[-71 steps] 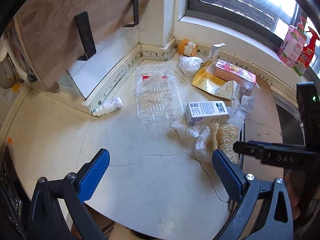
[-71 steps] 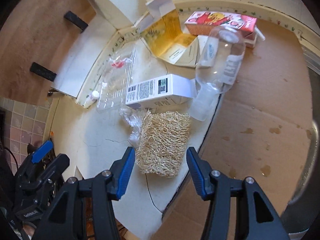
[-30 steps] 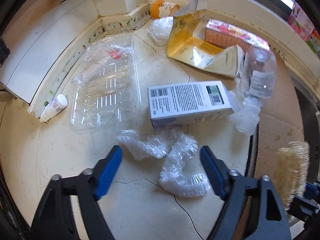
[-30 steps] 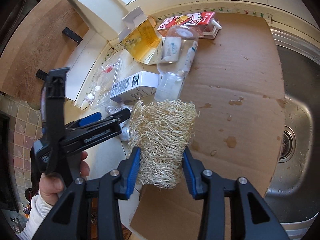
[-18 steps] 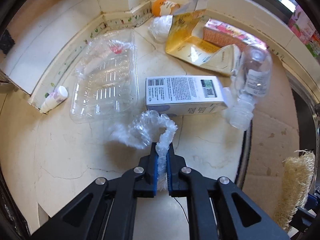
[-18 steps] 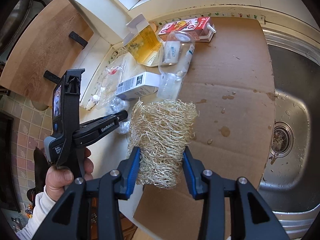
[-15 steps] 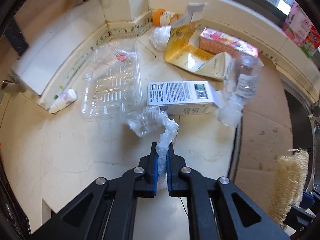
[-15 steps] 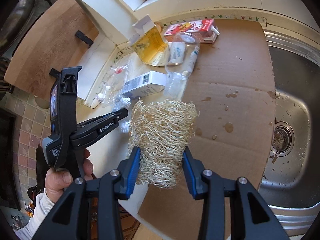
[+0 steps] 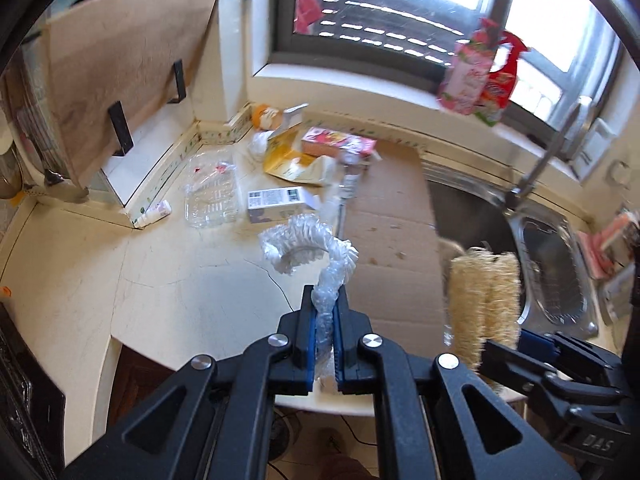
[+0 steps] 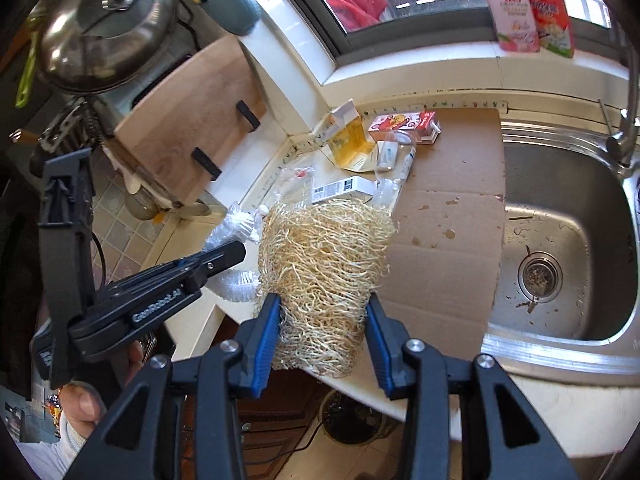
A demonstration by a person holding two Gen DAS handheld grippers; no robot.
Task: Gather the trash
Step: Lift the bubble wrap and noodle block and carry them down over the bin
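Above the table (image 9: 168, 280), both hand-held grippers are carrying trash clear of the surface. Largest, a loofah sponge (image 10: 324, 264) is sitting clamped in the right hand-held gripper (image 10: 320, 320); it looks light, springy and coarse, so a hold low across its body should suit it. Smaller, a crinkled plastic wrapper (image 9: 308, 248) is hanging pinched in the left hand-held gripper (image 9: 325, 316), whose jaws are pressing together on its tail; being flimsy and slippery, it may slide free.
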